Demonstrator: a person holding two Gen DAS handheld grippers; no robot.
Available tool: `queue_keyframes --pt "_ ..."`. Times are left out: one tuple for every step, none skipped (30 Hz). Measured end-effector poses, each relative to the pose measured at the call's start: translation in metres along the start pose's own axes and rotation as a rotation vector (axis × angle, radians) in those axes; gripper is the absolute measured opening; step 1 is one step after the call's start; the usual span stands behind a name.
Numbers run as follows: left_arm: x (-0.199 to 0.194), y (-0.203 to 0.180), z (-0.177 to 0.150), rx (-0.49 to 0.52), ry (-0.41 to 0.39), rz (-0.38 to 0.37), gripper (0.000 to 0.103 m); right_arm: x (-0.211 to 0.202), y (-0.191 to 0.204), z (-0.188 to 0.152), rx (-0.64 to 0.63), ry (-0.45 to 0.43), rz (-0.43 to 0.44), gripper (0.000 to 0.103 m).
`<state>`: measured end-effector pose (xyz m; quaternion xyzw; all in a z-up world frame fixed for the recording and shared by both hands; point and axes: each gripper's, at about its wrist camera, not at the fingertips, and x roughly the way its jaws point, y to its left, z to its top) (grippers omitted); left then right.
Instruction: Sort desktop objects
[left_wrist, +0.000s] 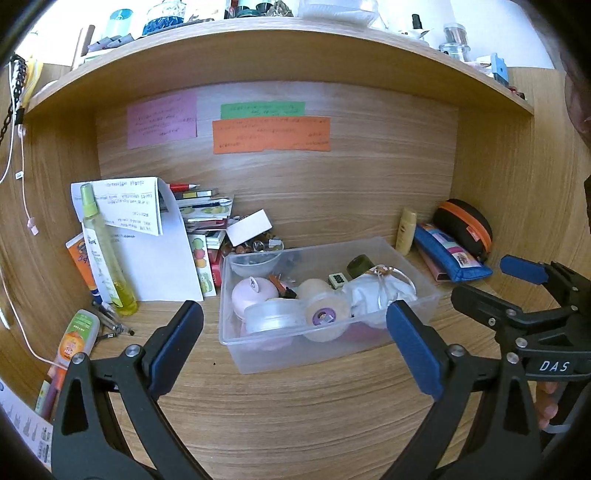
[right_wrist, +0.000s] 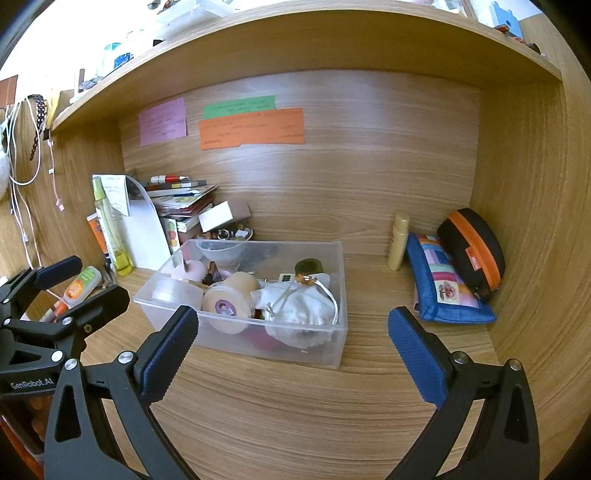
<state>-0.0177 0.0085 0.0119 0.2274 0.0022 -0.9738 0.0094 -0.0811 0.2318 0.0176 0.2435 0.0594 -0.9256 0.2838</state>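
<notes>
Left wrist view. The left gripper is released: its jaws stand wide apart with nothing between them, held above the bare desk just near of the clear plastic bin. The bin sits mid-desk and already contains a pink jar, a flat clear-lidded tub, a tape roll and a white pouch. Loose items remain outside it: a tall yellow-green spray bottle standing at far left, a small orange-labelled bottle lying near left, and at far right a cream bottle, a blue pouch and a black case with an orange zip. The right gripper enters at the right edge, also released.

Right wrist view. The right gripper is released and empty, hovering over the desk between the bin and the blue pouch. The cream bottle stands upright just left of that pouch; the black case leans against the right wall. The left gripper shows at the left edge, near the orange-labelled bottle.

Step in hand (a judgement): between picks, selecting the next loose item. The next move calls for carrying one gripper to an item outside the bin, likely the cream bottle for the right or the orange-labelled bottle for the left, and straddling it before clenching.
</notes>
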Motion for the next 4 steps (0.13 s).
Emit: queue_keyframes --pt "-0.0011 -0.0001 0.0004 -0.002 -0.005 -0.006 0.101 0.0001 -0.0007 0.0003 0.000 0.000 -0.002 0.102" --pt "-0.0015 0.0002 0.0013 -0.007 -0.006 -0.010 0.101 0.0003 -0.0013 0.0006 0.000 0.000 -0.004 0.102" --pt "-0.0012 0.0001 0.0020 -0.008 -0.003 -0.009 0.101 0.0003 -0.0021 0.0003 -0.001 0.000 -0.007 0.102" --pt "-0.0013 0.0001 0.0020 -0.004 -0.004 -0.003 0.101 0.0003 -0.0025 0.0004 -0.002 0.000 -0.009 0.102"
